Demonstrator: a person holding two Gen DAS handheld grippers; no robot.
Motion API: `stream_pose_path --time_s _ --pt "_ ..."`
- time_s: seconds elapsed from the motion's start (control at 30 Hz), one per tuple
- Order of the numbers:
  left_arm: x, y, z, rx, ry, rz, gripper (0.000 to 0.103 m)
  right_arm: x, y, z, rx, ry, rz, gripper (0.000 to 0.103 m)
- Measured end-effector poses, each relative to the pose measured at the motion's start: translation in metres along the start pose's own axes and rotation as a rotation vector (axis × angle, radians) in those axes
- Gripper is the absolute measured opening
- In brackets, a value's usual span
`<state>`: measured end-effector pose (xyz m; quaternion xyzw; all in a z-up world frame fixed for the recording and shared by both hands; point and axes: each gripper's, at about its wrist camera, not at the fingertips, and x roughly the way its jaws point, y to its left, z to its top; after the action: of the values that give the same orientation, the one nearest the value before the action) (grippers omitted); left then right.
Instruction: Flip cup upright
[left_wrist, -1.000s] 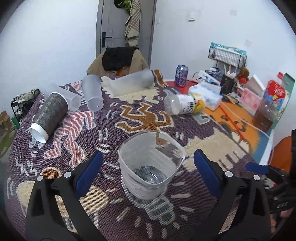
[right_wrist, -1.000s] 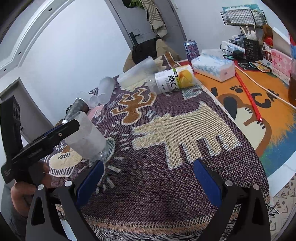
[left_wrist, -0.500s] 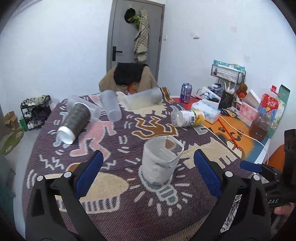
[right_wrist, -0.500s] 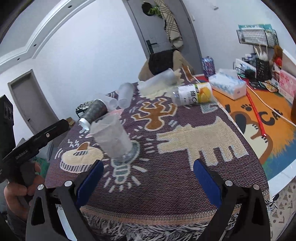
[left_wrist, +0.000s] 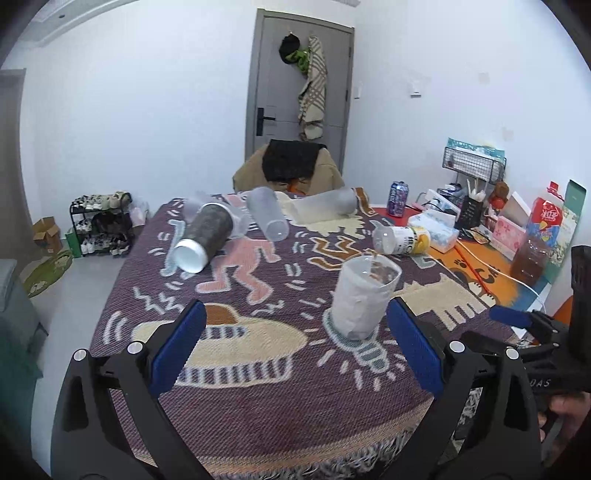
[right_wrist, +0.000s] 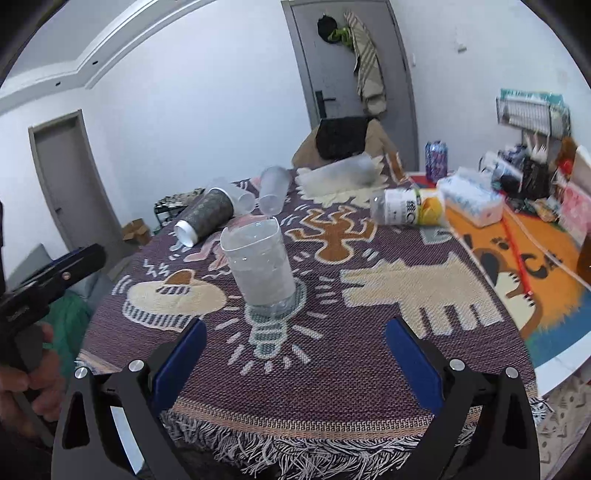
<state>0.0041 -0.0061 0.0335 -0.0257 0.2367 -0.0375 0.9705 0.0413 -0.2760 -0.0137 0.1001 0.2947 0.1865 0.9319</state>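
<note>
Left wrist view: left gripper (left_wrist: 293, 345), jaws spread wide, holding nothing. Clear plastic cup (left_wrist: 364, 295) upright, mouth up, on the light-bulb motif of the patterned tablecloth (left_wrist: 258, 406), ahead of the right fingertip and apart from it. Dark patterned cup (left_wrist: 205, 236), frosted tumbler (left_wrist: 267, 219), labelled bottle (left_wrist: 402, 240), all lying on their sides beyond.

Right wrist view: right gripper (right_wrist: 295, 354), jaws wide apart, empty. Same clear plastic cup (right_wrist: 260, 267) upright ahead, untouched. Left gripper (right_wrist: 51, 280) at left edge, clear of the cup.
</note>
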Motion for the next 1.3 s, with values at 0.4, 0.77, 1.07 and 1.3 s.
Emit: stream_pose_path --time_s 0.4,0.77,1.07,1.3 --pt "-0.022 0.032 -0.028 -0.064 -0.02 0.031 0.097 -0.007 0.035 -0.011 -0.033 -0.055 0.023 0.095" --pt "-0.036 0.037 -0.041 -0.033 -0.046 0.078 0.097 -0.013 0.04 -0.014 -0.052 -0.054 0.031 0.095" --pt "-0.038 0.037 -0.047 -0.023 -0.044 0.081 0.097 -0.014 0.049 -0.015 -0.054 -0.059 0.033 0.095" --pt "-0.042 0.038 -0.048 -0.021 -0.055 0.09 0.097 -0.013 0.052 -0.016 -0.065 -0.063 0.022 0.095"
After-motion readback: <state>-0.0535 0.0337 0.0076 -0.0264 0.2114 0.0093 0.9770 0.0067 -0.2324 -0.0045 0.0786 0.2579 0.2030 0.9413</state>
